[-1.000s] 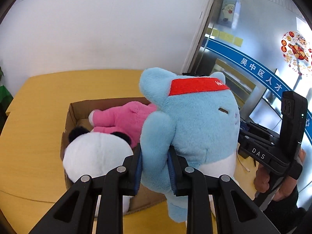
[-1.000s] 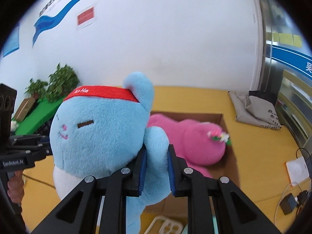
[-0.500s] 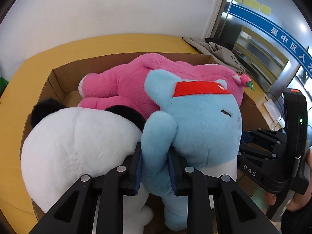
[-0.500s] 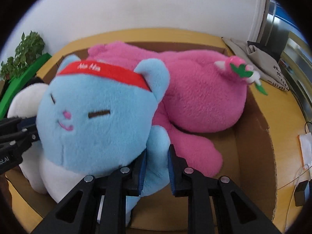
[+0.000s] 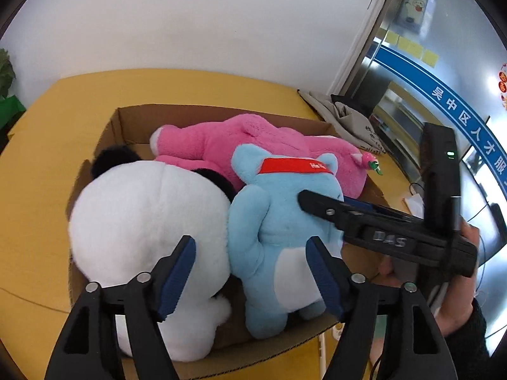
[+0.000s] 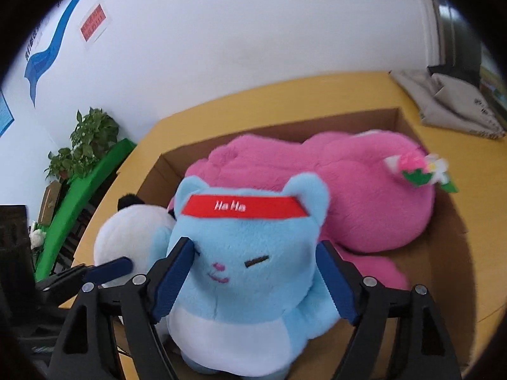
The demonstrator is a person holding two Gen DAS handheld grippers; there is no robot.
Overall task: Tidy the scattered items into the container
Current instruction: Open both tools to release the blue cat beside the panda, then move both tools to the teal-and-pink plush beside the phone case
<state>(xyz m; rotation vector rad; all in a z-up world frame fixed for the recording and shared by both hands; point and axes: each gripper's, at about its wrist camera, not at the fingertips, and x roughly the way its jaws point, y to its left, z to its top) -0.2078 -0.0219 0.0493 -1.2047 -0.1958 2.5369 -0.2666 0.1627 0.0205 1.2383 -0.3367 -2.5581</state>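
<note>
Inside cardboard box [image 5: 107, 133]: blue plush [image 5: 279, 237] upright beside panda [image 5: 142, 215], pink plush [image 5: 253, 139] behind. Left gripper [image 5: 250, 262], right gripper [image 6: 253, 272] fingers spread, pinching nothing. Retract both straight back, avoid snagging fur.

The blue cat toy [image 5: 279, 240] is no longer squeezed by the left gripper [image 5: 250, 269] or the right gripper [image 6: 256, 278]. Both sets of jaws are now spread wide apart. The toy is now set down in the cardboard box [image 5: 126, 126], upright, just ahead of both grippers.
</note>
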